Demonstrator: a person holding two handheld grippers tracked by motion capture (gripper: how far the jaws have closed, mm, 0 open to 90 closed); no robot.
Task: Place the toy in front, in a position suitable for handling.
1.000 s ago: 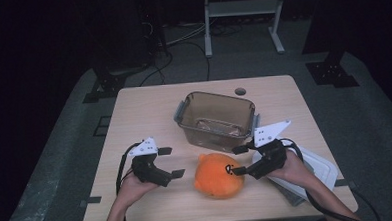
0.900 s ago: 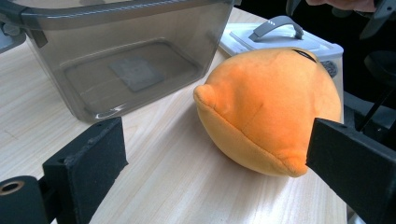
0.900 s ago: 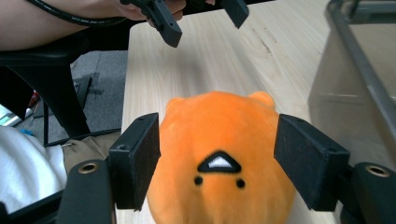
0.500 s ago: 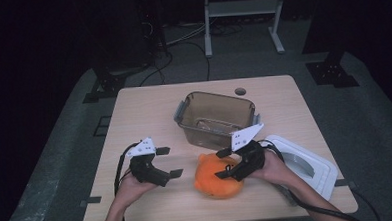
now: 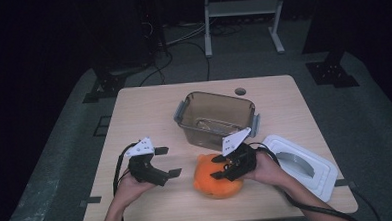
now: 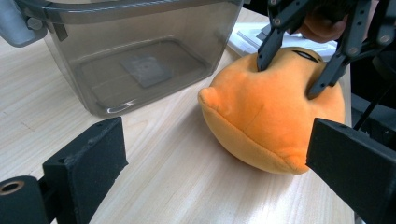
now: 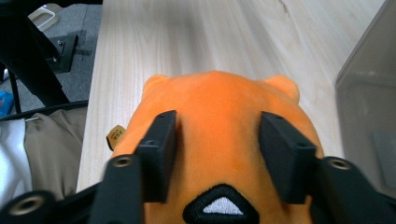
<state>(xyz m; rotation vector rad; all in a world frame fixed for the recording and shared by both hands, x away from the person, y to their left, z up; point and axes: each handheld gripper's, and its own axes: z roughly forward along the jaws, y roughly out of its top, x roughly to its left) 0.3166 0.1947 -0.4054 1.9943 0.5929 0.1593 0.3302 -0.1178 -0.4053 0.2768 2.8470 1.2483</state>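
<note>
We have the orange plush toy (image 5: 217, 177) lying on the wooden table (image 5: 149, 107) just in front of the clear plastic bin (image 5: 215, 117). Our right gripper (image 5: 220, 167) has just been closing, its pads denting the fleece across the crown. It looks light, soft and squashy, so we judge a deep pinch best. Our left gripper (image 5: 172, 161) stands spread and empty beside it

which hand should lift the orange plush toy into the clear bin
Right. The right gripper has just been closing, and its fingers press into the orange plush toy, right beside the clear bin. The left gripper stands open and apart from the toy.
</note>
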